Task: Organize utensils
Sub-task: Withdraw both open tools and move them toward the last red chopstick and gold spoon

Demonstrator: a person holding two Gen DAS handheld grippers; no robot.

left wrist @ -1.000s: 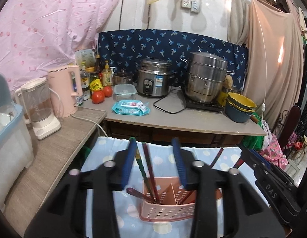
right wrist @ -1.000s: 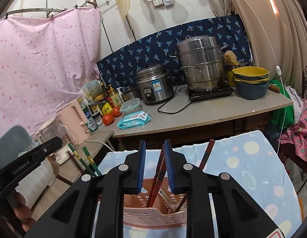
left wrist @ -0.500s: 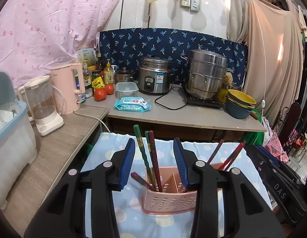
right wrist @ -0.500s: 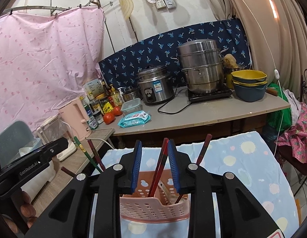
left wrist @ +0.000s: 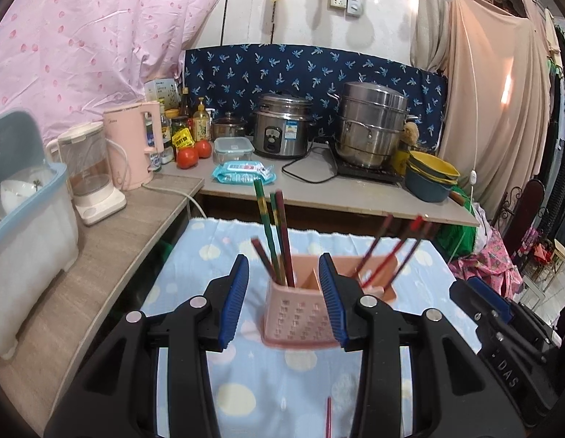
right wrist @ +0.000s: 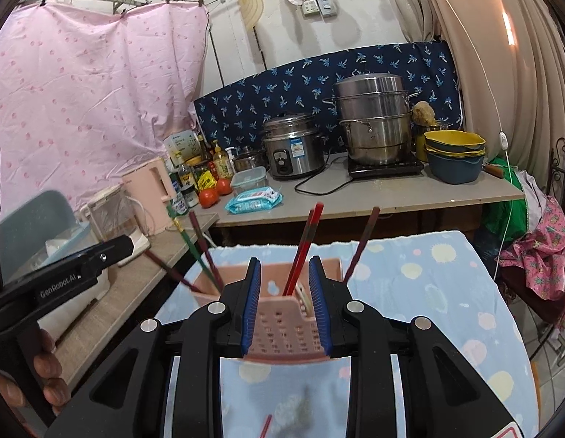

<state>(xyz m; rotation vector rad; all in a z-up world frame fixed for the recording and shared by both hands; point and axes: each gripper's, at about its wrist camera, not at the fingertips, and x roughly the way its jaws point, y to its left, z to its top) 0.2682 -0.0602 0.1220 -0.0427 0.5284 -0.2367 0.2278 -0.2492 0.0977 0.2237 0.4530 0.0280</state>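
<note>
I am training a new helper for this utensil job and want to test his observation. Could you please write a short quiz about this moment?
1. True or false: the left claw is shut on a chopstick.
2. In which part of the pink holder do the green chopsticks stand, as both cameras see it? A) left compartment B) right compartment C) outside it
3. Fill in: one red ______ lies loose on the blue cloth, nearer the camera than the holder.

Key: 1 false, the left claw is open and empty; 2 A; 3 chopstick.
</note>
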